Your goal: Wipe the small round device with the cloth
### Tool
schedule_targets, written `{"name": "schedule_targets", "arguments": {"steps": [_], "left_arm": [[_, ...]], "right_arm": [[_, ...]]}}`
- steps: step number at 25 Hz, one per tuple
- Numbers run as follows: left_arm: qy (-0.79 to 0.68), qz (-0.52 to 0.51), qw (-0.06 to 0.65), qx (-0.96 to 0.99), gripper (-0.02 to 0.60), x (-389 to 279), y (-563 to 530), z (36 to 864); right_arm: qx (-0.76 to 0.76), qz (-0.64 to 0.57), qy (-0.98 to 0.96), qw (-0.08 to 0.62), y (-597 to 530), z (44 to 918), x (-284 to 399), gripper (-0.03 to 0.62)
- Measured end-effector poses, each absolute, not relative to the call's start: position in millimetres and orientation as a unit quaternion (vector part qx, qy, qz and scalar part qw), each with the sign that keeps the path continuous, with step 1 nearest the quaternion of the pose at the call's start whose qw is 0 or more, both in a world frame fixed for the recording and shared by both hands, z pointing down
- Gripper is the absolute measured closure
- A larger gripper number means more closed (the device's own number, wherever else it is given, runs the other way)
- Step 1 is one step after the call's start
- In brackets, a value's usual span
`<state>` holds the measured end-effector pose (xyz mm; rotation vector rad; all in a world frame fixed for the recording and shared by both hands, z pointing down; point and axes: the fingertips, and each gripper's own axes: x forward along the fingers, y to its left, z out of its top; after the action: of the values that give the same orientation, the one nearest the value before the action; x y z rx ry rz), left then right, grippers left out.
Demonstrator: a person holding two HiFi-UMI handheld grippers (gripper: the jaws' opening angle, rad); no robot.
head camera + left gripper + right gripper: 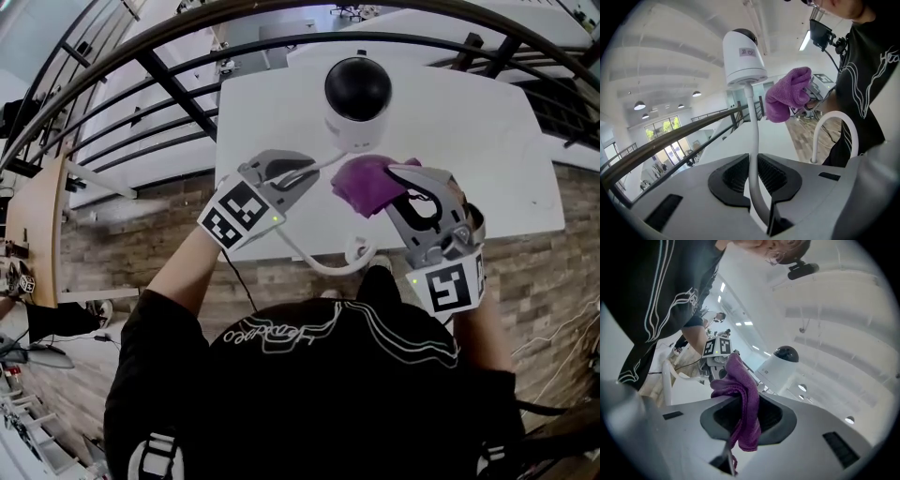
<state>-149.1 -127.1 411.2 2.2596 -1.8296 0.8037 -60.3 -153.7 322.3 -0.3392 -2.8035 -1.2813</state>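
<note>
Above white table (487,141), round device (357,94), black railing (178,98), plank floor (131,248)

White tabletop (469,141), seen from above, standing beside a black railing (175,96) of curved bars. Below both lies a brick-patterned floor (131,253), with a tan wooden surface (37,225) at the far left. The person's black shirt (319,403) with white line print fills the lower foreground. In the left gripper view, round ceiling lamps (639,105) hang above tall windows (658,133).
</note>
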Motion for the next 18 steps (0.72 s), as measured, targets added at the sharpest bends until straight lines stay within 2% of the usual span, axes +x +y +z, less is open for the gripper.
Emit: {"name": "schedule_targets", "arguments": {"steps": [8, 13, 18], "left_arm": [[-0.607, 0.273, 0.073, 0.743, 0.522, -148, -129, 406], [-0.611, 0.278, 0.08, 0.737, 0.522, -147, -131, 406], [-0.617, 0.284, 0.081, 0.729, 0.522, -146, -131, 406]], "right_arm": [[-0.123, -0.259, -0.956, -0.065, -208, 263, -41, 0.522], [-0.141, -0.152, -0.967, -0.145, -248, 209, -52, 0.522], [-0.189, -0.068, -0.965, -0.165, -267, 191, -80, 0.522]]}}
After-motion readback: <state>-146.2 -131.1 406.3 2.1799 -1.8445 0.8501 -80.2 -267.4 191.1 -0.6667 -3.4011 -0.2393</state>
